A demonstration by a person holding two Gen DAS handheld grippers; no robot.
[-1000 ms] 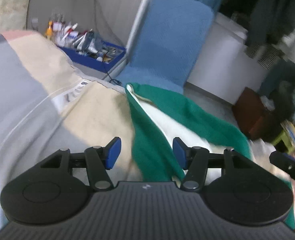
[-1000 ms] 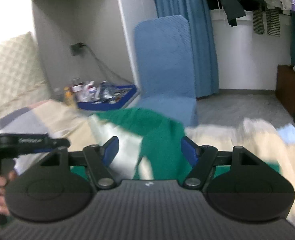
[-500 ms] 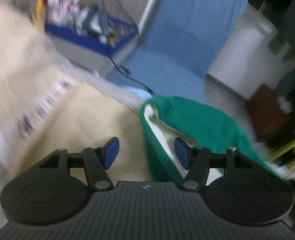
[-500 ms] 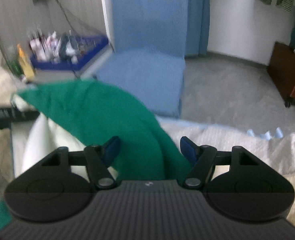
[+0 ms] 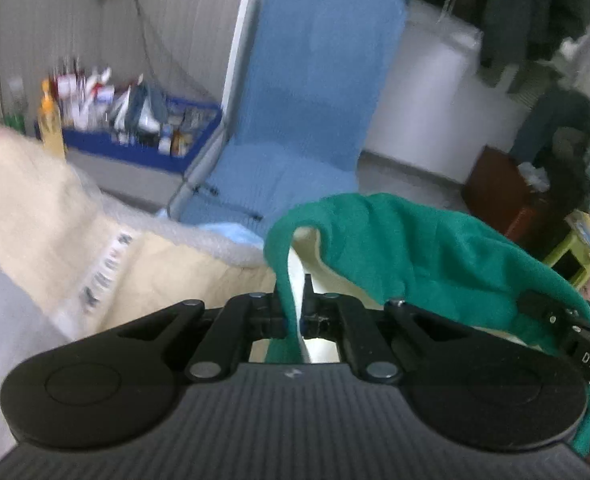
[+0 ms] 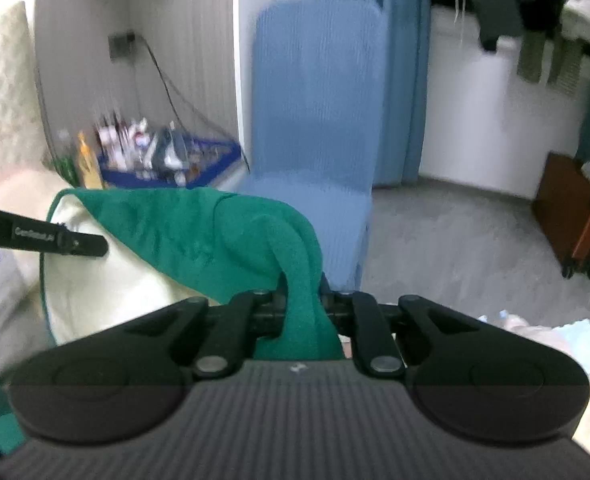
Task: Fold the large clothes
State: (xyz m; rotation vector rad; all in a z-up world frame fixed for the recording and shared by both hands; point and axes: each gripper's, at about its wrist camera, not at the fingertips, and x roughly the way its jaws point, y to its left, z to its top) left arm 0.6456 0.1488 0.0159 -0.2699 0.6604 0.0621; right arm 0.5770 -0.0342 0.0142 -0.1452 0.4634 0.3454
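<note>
Blue crate (image 5: 135, 150) full of bottles (image 5: 51, 128)

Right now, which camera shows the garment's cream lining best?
The right wrist view: the cream lining spreads wide below the green garment, beside the left claw. The left wrist view shows only a narrow strip near where that claw pinches the edge.

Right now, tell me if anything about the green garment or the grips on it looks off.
Nothing stands out. The left claw and the right claw have both just closed and each pinches a bunched edge of the green garment, whose cream lining shows as it hangs between them. No tear or snag is visible.
</note>
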